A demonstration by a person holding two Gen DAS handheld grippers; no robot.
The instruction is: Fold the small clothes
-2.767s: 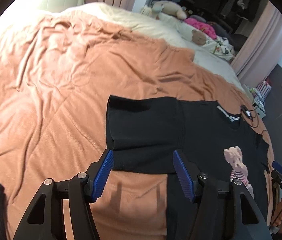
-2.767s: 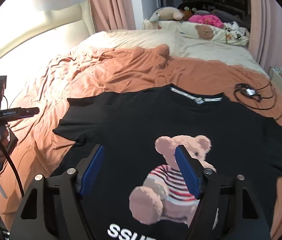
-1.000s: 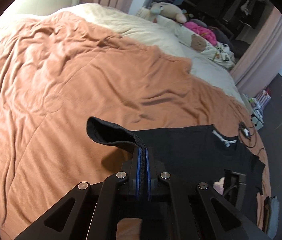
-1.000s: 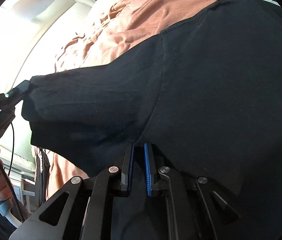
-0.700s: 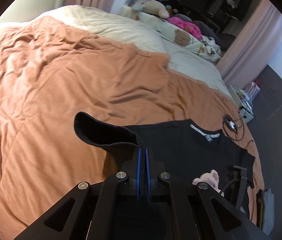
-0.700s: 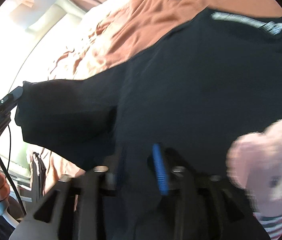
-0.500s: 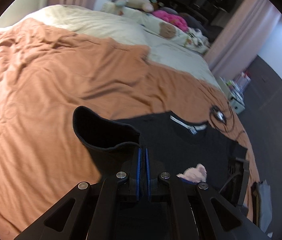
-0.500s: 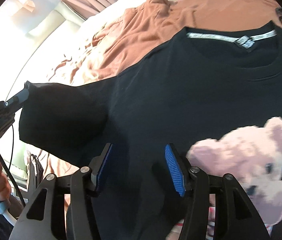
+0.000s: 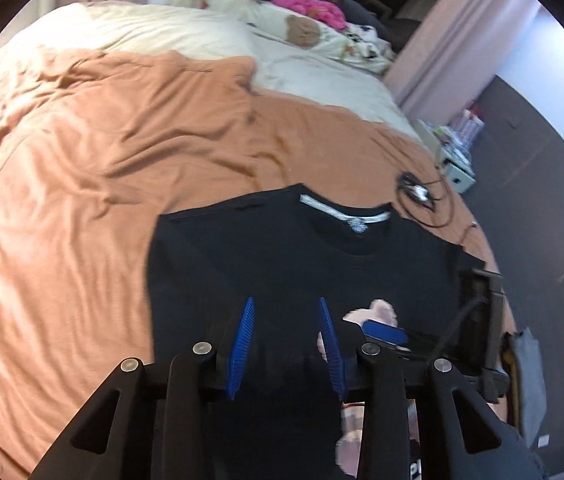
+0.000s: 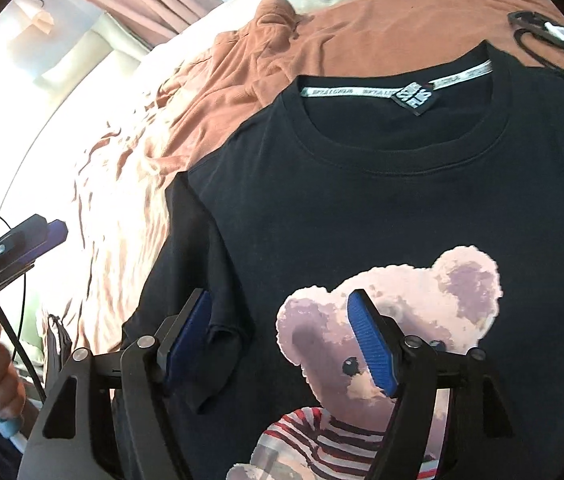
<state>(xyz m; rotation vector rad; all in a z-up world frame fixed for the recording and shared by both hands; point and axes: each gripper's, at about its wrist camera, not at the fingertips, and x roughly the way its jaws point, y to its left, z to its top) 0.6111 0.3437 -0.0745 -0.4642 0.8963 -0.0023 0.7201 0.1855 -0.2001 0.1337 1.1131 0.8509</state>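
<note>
Right now I've got both sets of jaws apart and empty, left gripper and right gripper hovering over the black T-shirt spread on the orange blanket, its sleeve folded inward just ahead of my right gripper's left finger.

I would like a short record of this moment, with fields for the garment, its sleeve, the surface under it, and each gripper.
garment: black cotton T-shirt with a teddy bear print, lying front up
sleeve: folded sleeve laid inward on the shirt's body
surface: orange-brown bed cover, wrinkled
left gripper: open, above the shirt, holding nothing
right gripper: open, over the sleeve and bear print
</note>
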